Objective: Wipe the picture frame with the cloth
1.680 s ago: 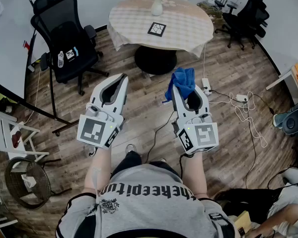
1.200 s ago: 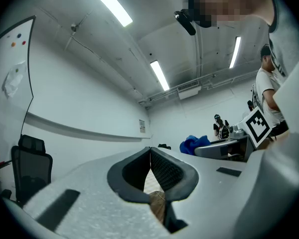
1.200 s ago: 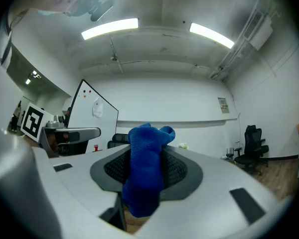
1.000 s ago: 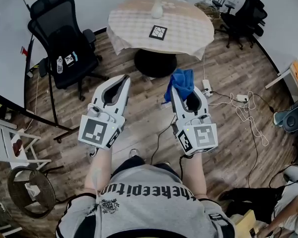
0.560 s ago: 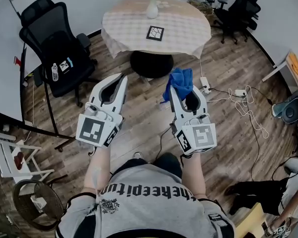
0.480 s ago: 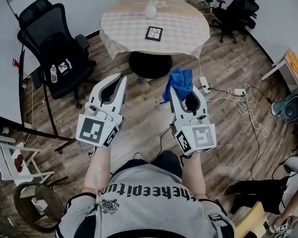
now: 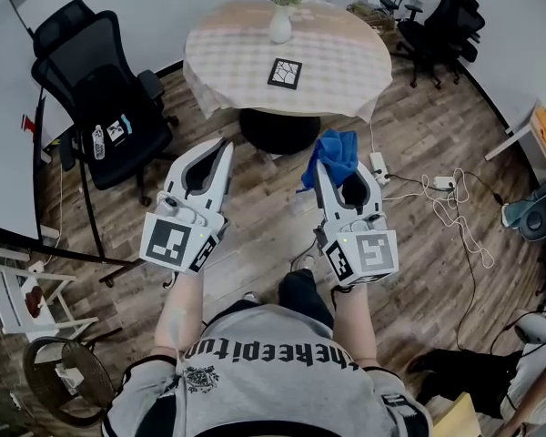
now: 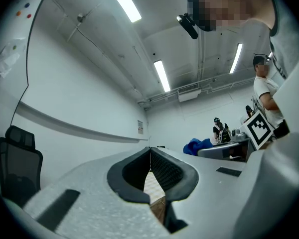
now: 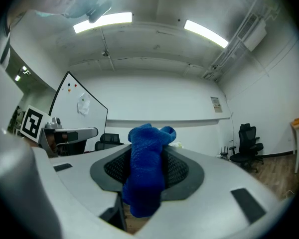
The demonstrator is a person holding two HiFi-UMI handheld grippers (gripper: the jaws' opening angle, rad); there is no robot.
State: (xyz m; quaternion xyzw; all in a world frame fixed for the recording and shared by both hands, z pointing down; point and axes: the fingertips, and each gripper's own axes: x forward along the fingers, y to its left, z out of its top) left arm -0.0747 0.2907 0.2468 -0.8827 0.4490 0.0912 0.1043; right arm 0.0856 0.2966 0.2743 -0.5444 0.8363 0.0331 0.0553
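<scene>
The right gripper (image 9: 148,156) has its jaws closed on a blue cloth (image 9: 146,173). The cloth is pinched between the two black pads, bunches above the jaw tips and hangs below them. The left gripper (image 8: 150,152) has its jaws pressed together at the tips, with nothing between them.

In the head view, both grippers are held side by side above the wood floor (image 7: 255,235), with their tips pointing toward 12 o'clock. The right gripper is at 3 o'clock of the left, and the two are apart.

A round table (image 7: 227,57) with a checked covering stands at 12 o'clock of the grippers, well apart from them. The picture frame (image 7: 286,73) lies flat near the table's centre, untouched by either gripper. A white vase (image 7: 281,25) with flowers stands at 12 o'clock of the frame.

A black office chair (image 7: 105,85) stands at 10 o'clock of the left gripper. Loose cables (image 7: 446,198) lie on the floor at 3 o'clock of the right gripper.
</scene>
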